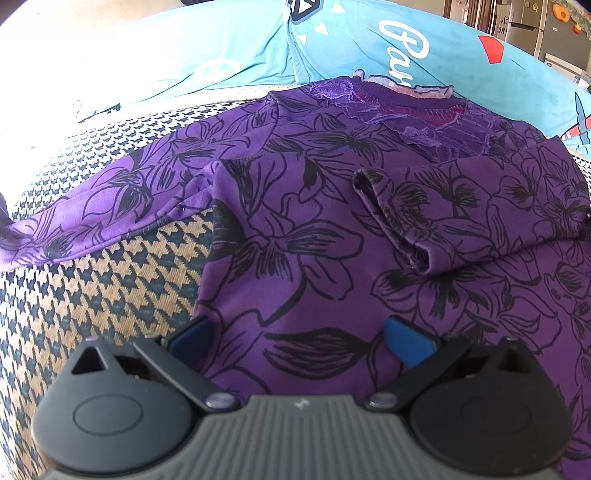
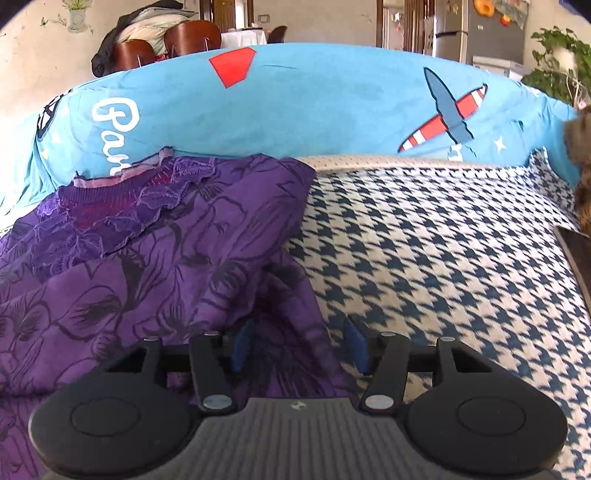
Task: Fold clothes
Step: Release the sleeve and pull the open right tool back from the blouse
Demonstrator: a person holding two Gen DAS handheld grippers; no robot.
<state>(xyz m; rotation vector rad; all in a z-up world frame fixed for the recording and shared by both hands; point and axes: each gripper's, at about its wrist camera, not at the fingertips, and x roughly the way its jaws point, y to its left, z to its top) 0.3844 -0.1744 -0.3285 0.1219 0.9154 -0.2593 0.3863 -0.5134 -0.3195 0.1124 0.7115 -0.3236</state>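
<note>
- Left gripper [image 1: 299,341], nearest in the left wrist view: its blue-padded fingers [image 1: 406,341] stand wide apart over the lower body of the garment, with nothing between them and no cloth pinched.
- Right gripper [image 2: 299,345], nearest in the right wrist view: its fingers [image 2: 355,345] stand partly open; a bunched edge of cloth lies between them, but the pads do not visibly press on it, so it reads as not gripped.
- Purple long-sleeved top with black line-drawn flowers [image 1: 295,229]: it lies spread, front up, on the houndstooth-woven bed cover [image 2: 443,258]. One sleeve [image 1: 92,214] stretches out to the side; the other sleeve [image 1: 461,229] is folded across the chest.
- Handling, as a judgement: the fabric looks thin, soft and light. It will drape and wrinkle rather than hold a crease, and may slide on the woven cover.
- Hold points, as a judgement: the cuffs, the shoulder seams and the bottom hem are the firmest edges. The lace trim at the neckline [image 1: 424,122] looks delicate and is best left alone.
- Blue printed bedding [image 2: 314,110], behind the collar: white script reads "Pa…", the rest being hidden. No brand label is readable on the top.
- Furthest back, a refrigerator [image 2: 480,33] carries magnets too small to read.
</note>
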